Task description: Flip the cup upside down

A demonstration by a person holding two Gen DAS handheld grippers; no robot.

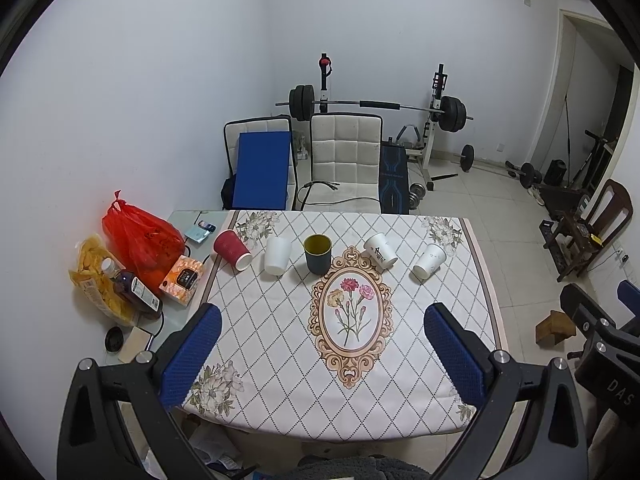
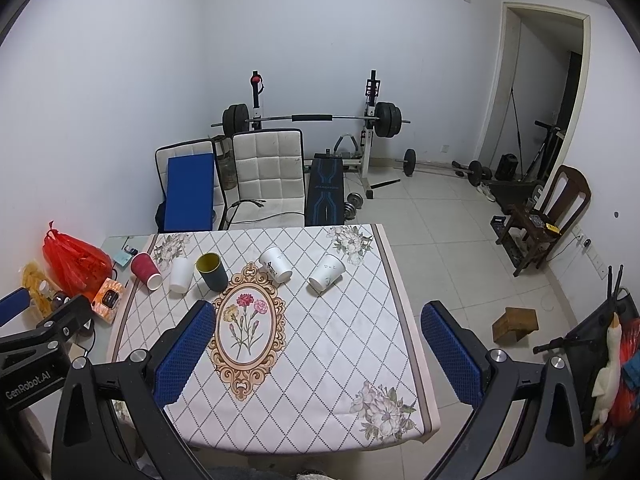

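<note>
Several cups stand in a row at the far side of the table [image 1: 280,360]. A red paper cup [image 1: 232,249] [image 2: 146,271] is upside down at the left. Beside it stands an upside-down white cup [image 1: 277,255] [image 2: 181,275]. A dark cup with a yellow inside [image 1: 317,254] [image 2: 212,271] stands upright, mouth up. Two white paper cups [image 1: 380,251] [image 1: 429,261] stand upside down at the right, and they also show in the right wrist view [image 2: 276,264] [image 2: 327,274]. My left gripper [image 1: 322,322] is open and empty above the near table. My right gripper [image 2: 316,320] is open and empty, to the right.
A red plastic bag [image 1: 140,236], a snack bag [image 1: 96,276], a bottle [image 1: 134,290] and an orange box [image 1: 182,280] crowd the table's left end. Two white chairs [image 1: 344,152] and a barbell rack [image 1: 380,106] stand behind. A wooden block [image 2: 514,322] lies on the floor.
</note>
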